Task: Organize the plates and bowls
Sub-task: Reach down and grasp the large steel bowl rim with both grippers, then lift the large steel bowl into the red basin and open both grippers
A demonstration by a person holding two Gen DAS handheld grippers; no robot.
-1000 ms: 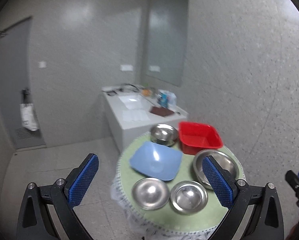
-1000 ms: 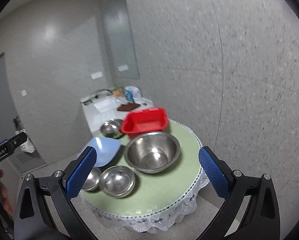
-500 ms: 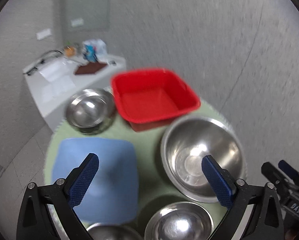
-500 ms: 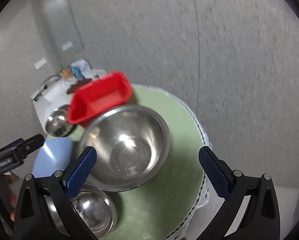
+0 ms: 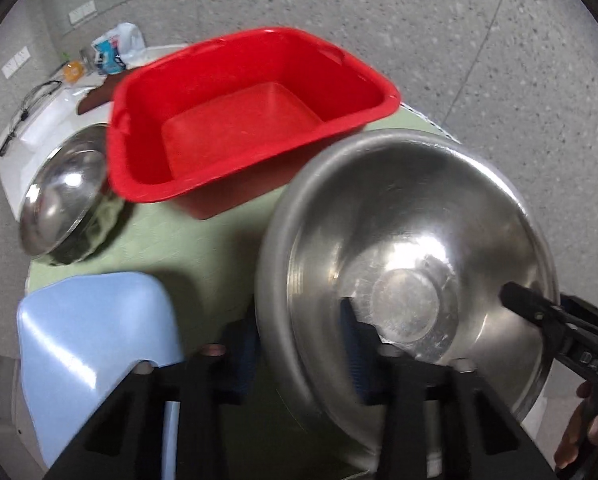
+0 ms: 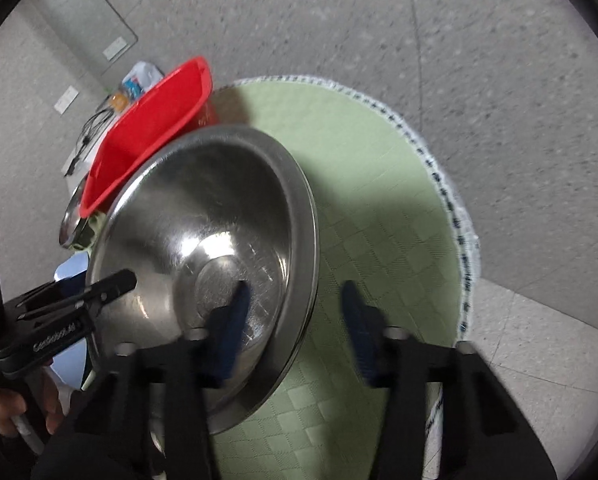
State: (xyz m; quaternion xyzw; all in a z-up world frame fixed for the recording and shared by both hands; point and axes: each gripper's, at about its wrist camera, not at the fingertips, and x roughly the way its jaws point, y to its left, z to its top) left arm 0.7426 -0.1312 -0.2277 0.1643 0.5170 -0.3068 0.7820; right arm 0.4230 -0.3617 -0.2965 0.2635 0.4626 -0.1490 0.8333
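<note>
A large steel bowl (image 5: 419,240) (image 6: 203,208) stands on the round table with the green cloth (image 6: 379,200). My left gripper (image 5: 295,340) straddles the bowl's left rim, one finger outside and one inside, and its jaws are closing. My right gripper (image 6: 295,316) straddles the opposite rim the same way, also closing, with a gap still showing between its outer finger and the rim. Each gripper shows in the other's view, the right gripper (image 5: 519,296) and the left gripper (image 6: 123,280). A pale blue square plate (image 5: 91,328) lies to the left of the bowl.
A red plastic tub (image 5: 235,120) (image 6: 155,120) stands just behind the large bowl. A smaller steel bowl (image 5: 63,200) sits left of the tub. A white counter (image 5: 31,128) with clutter is behind the table, against the speckled wall. The table edge (image 6: 455,216) runs close on the right.
Both grippers came down and in from a wide view of the table onto the large bowl. Their jaws went from wide open to narrow, one over each side of the rim.
</note>
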